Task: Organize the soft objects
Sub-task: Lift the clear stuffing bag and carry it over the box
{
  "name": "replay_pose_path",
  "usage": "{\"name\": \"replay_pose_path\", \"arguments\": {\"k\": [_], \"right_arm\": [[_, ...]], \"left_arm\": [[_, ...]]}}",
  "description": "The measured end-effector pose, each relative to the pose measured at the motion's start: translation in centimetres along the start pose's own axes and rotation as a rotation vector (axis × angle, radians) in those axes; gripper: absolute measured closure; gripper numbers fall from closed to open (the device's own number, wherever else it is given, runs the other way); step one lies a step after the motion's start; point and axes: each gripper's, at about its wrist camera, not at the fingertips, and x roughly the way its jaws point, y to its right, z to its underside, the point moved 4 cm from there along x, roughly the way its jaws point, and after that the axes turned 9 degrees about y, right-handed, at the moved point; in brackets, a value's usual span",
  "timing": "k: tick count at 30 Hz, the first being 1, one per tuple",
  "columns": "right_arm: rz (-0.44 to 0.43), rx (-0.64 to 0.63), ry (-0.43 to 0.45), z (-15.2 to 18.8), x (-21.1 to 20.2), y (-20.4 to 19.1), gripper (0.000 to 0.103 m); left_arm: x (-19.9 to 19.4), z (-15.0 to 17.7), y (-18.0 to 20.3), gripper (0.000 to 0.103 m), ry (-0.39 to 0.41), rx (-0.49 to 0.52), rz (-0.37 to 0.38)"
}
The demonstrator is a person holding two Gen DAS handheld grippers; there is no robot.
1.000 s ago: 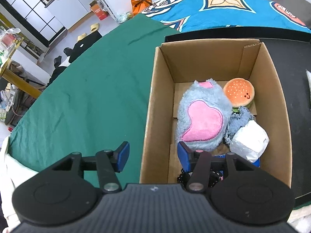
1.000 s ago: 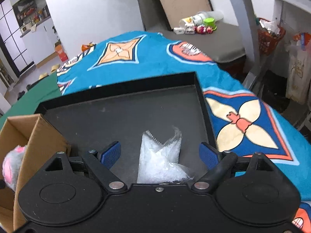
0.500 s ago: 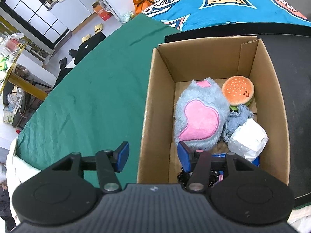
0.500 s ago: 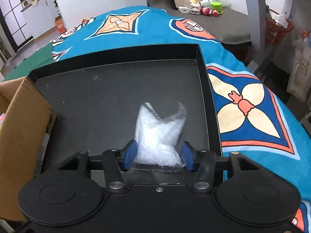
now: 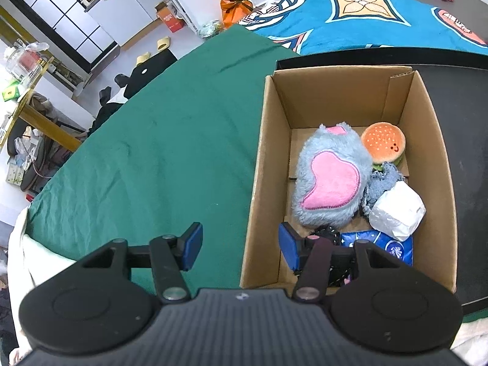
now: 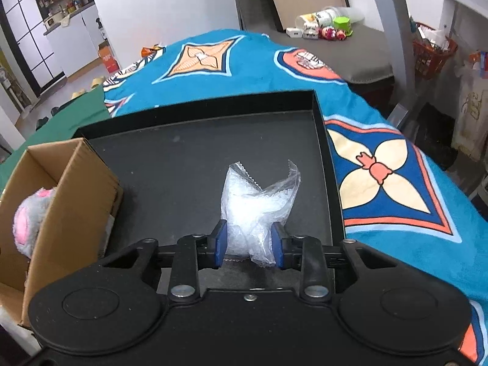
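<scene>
Right gripper (image 6: pixel 247 245) clamped on clear plastic bag (image 6: pixel 256 204); left gripper (image 5: pixel 241 245) spread wide.

The bag sits at frame centre over the black tray (image 6: pixel 170 164). The left gripper straddles the cardboard box (image 5: pixel 259 183) wall, lower centre; the box holds a grey-pink plush (image 5: pixel 328 180) and a burger toy (image 5: pixel 383 143).

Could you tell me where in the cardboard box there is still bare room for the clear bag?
The far strip of the cardboard box floor, behind the grey plush and burger toy, is bare. The near right corner is crowded.
</scene>
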Motion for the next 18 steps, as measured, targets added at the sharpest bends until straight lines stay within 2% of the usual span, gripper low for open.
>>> {"name": "replay_pose_path", "arguments": {"k": [11,18], "right_arm": [[-0.017,0.009,0.038,-0.7,-2.8,-0.8,0.074],[-0.064,0.038,0.037,-0.6,-4.4,-2.0,0.075]], "left_arm": [[0.0,0.2,-0.2,0.050,0.016,-0.022,0.023],[0.6,0.8,-1.0,0.050,0.014,-0.052,0.037]]}}
